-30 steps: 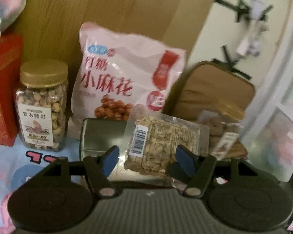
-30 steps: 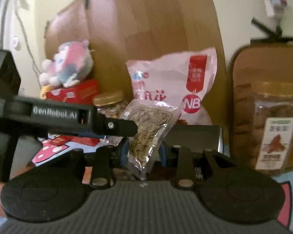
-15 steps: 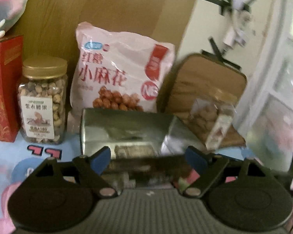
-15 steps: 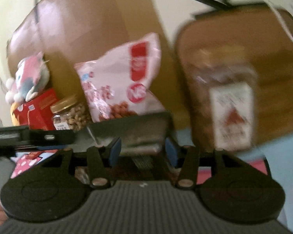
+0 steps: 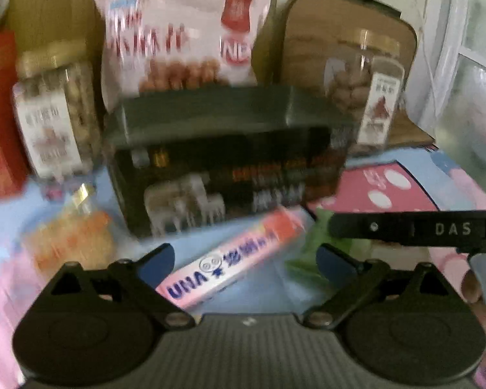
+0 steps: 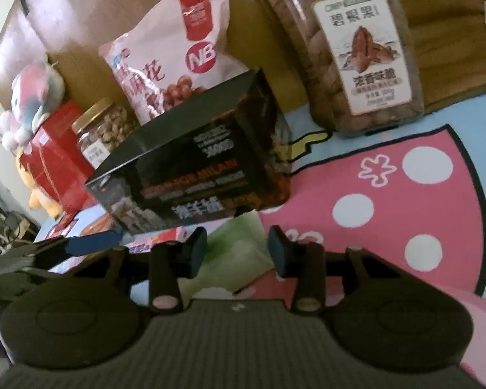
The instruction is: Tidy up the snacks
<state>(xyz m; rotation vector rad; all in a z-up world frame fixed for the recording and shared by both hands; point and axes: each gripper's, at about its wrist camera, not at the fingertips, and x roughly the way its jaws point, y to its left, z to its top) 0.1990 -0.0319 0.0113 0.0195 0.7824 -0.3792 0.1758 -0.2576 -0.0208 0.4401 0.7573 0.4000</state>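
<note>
While left claw (image 5: 244, 261) opens, pink snack stick (image 5: 230, 256) below, black box (image 5: 223, 162) behind

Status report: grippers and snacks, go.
Left gripper opening over the pink UHA candy pack. Right gripper closing, empty, above a green packet. Black box close ahead.

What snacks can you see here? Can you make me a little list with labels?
surface: blue and pink cartoon cloth
middle: dark box
behind it: pink snack bag
jars: gold-lidded nut jar; pecan jar
in front: pink UHA candy pack, green packet, orange snack packet
far side: red box, plush toy
left hand-held gripper: opening, above candy pack
right hand-held gripper: closing, nothing gripped
</note>
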